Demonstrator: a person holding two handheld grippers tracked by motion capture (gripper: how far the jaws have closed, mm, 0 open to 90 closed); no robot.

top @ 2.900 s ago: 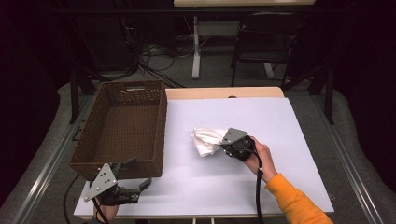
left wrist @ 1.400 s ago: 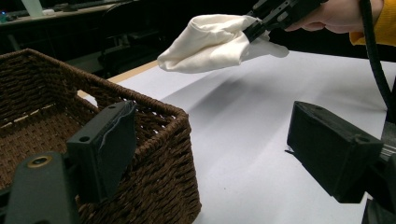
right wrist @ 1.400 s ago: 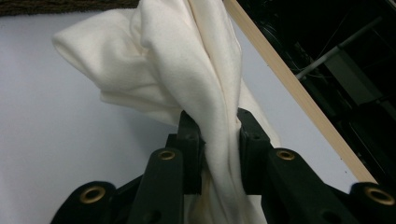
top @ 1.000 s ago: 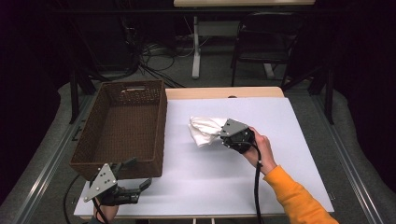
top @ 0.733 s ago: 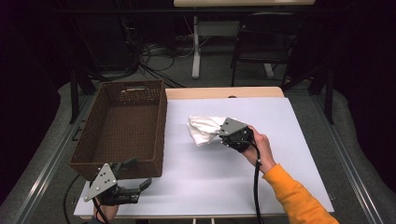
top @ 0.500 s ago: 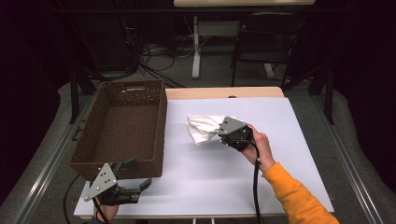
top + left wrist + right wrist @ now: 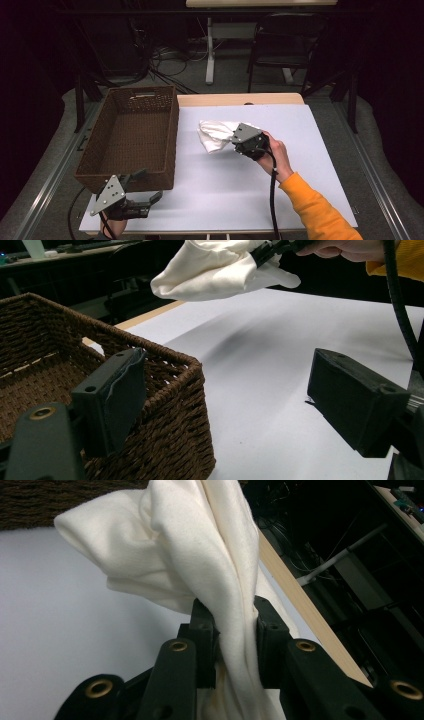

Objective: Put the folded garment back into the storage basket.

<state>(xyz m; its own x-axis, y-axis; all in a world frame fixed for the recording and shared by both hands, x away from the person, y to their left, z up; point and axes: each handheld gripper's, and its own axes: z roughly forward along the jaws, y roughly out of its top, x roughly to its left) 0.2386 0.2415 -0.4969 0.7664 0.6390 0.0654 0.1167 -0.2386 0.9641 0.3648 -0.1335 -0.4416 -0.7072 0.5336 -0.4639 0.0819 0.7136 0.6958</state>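
Note:
A crumpled white cloth (image 7: 215, 136) hangs just above the white table, pinched by my right gripper (image 7: 236, 141), which is shut on it. In the right gripper view the cloth (image 7: 190, 560) bunches up between the two black jaws of my right gripper (image 7: 234, 645). A brown wicker basket (image 7: 131, 132) stands empty at the table's left. My left gripper (image 7: 150, 192) rests open at the near left corner, in front of the basket. In the left gripper view the basket's corner (image 7: 170, 390) sits between its spread jaws, with the cloth (image 7: 215, 270) held high beyond.
The white table mat (image 7: 280, 175) lies bare to the right and front of the basket. A wooden strip (image 7: 240, 99) runs along the far edge. A black chair (image 7: 280, 55) and floor cables (image 7: 165, 60) lie beyond the table.
My right gripper has lifted the cloth off the table and carried it left and away from me, toward the basket. The left gripper has stayed put.

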